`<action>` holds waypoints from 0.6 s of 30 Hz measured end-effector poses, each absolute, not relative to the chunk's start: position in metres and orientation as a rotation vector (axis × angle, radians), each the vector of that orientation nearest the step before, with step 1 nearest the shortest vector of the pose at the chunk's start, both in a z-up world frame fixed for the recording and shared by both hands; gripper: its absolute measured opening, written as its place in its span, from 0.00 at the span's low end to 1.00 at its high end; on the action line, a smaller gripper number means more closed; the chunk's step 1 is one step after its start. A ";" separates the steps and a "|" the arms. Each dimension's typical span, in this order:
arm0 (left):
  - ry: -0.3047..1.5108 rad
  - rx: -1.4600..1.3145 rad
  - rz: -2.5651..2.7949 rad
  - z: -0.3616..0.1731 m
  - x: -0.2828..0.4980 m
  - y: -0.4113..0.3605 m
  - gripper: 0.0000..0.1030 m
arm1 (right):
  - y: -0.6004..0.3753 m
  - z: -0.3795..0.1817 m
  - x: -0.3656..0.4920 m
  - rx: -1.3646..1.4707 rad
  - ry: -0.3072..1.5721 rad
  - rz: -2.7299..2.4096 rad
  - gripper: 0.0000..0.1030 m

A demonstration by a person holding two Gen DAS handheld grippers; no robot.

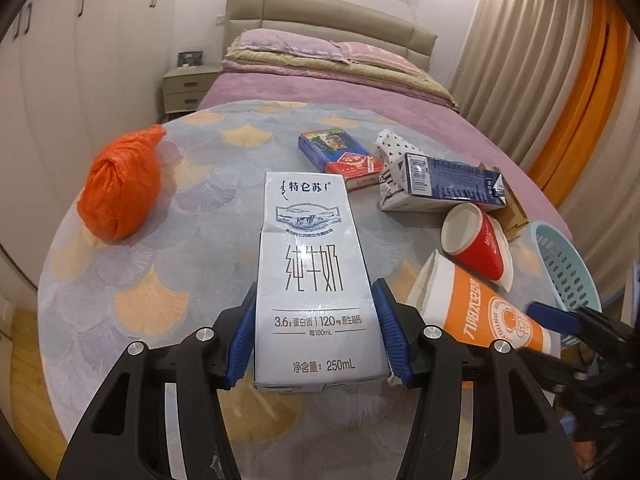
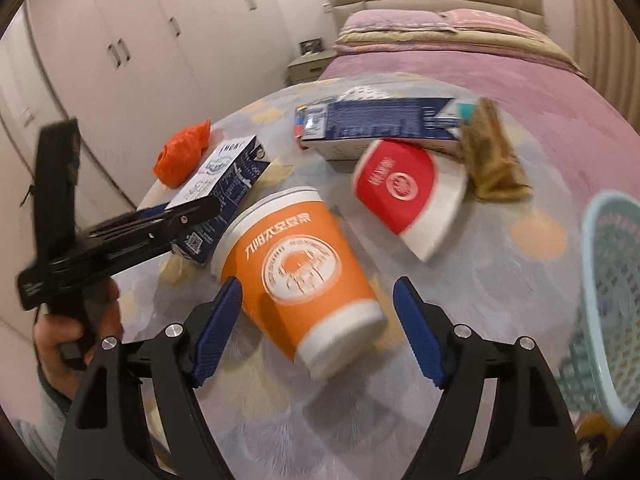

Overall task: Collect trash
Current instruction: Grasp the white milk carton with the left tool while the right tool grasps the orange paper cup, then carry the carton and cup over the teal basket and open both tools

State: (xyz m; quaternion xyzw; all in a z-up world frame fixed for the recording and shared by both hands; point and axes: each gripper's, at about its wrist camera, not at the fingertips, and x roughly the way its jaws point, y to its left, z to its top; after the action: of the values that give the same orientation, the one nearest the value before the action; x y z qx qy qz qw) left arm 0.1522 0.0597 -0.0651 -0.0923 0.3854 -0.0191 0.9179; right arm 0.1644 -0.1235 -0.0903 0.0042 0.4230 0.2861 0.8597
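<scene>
My left gripper [image 1: 316, 296] is shut on a white 250 mL milk carton [image 1: 310, 280], blue pads pressed on both its sides, just above the round table [image 1: 192, 208]. The same carton [image 2: 224, 196] and left gripper [image 2: 176, 216] show at the left of the right wrist view. My right gripper [image 2: 318, 292] is open, its jaws standing on either side of an orange paper cup [image 2: 298, 276] lying on its side; its fingertip [image 1: 552, 316] shows by that cup [image 1: 484, 312] in the left wrist view. A light blue basket [image 2: 612, 320] stands at the right.
On the table lie a red paper cup [image 1: 476, 244], a blue milk carton [image 1: 444, 184], a blue-red box [image 1: 340, 152], an orange plastic bag [image 1: 120, 188] and a brown wrapper [image 2: 492, 156]. A bed [image 1: 360, 92] is beyond, wardrobes [image 2: 140, 48] on the left.
</scene>
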 end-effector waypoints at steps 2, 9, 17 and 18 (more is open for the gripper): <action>0.780 -0.185 -0.041 -0.062 0.148 0.061 0.52 | -0.118 -0.097 0.172 0.002 0.910 0.632 0.72; 0.757 -0.180 -0.051 -0.053 0.144 0.059 0.52 | -0.099 -0.113 0.179 -0.009 0.948 0.693 0.69; 0.710 -0.206 -0.053 -0.041 0.132 0.061 0.52 | -0.096 -0.106 0.150 -0.040 0.887 0.702 0.54; 0.701 -0.206 -0.054 -0.038 0.131 0.061 0.52 | -0.096 -0.104 0.145 -0.039 0.876 0.702 0.53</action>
State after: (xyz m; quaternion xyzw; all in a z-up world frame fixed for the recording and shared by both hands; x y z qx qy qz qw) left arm 0.1309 0.0607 -0.0381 -0.1008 0.3428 -0.0266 0.9336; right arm 0.1449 -0.0963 -0.1038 -0.0183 0.4155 0.3328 0.8463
